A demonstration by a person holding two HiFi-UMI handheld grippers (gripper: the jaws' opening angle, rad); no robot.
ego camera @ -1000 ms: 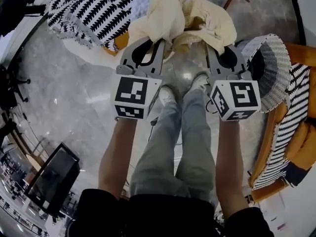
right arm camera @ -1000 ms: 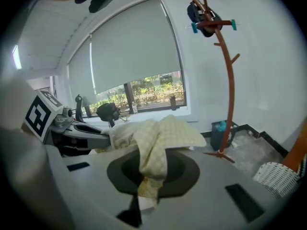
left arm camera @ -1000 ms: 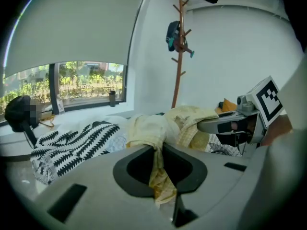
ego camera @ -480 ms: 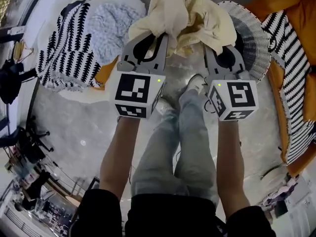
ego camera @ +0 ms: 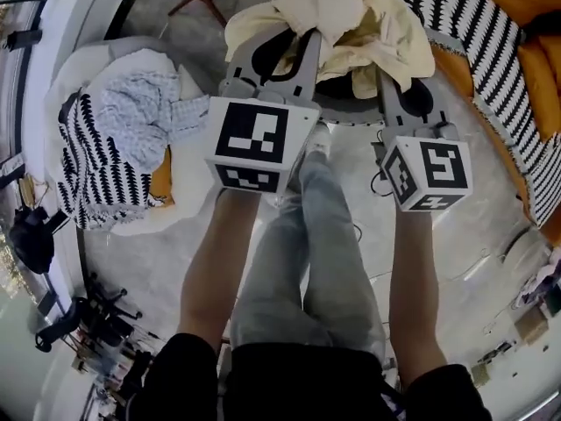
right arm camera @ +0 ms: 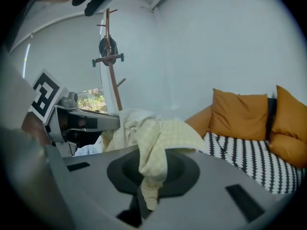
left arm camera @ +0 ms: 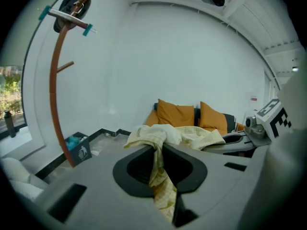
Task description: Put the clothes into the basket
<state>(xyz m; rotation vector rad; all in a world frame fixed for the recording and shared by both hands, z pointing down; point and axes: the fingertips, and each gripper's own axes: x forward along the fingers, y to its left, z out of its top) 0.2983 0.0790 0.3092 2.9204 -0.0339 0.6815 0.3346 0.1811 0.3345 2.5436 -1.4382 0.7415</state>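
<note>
Head view: left hand-held gripper (ego camera: 302,38) and right hand-held gripper (ego camera: 384,70) are up side by side at the top of the frame. Each has its jaws pressed together on an edge of one pale-yellow crumpled cloth garment (ego camera: 351,16). The garment is bunched between and above them, clear of the marble floor (ego camera: 175,244). Beneath it, between the two grippers, a dark hollow with a pale curved rim shows. I take it for the basket (ego camera: 349,115); most of it is hidden.

Change: a second ago the white woven basket stood off to the right of the grippers, and half a second ago at upper right. Now it appears to lie directly under the load. The round white seat (ego camera: 70,86), with its black-and-white patterned throw (ego camera: 88,174) and grey-blue knit (ego camera: 140,112), has swung from upper left to far left.

Reading: the person has turned with the garment to face the basket. The carry looks nearly done, with the release not yet made. More clothes seem to wait on the seat.

Left gripper view: left hand-held gripper (left arm camera: 159,150) pinches a fold of the garment (left arm camera: 187,135), with fabric trailing down the slot. A curved brown wooden coat stand (left arm camera: 53,90) and orange cushions (left arm camera: 177,114) stand behind. No basket is visible here.

Right gripper view: right hand-held gripper (right arm camera: 152,163) likewise pinches the garment (right arm camera: 158,133), which drapes over its tips. No basket is visible here either.

Next, probably: lower over the hollow, then open both.
</note>
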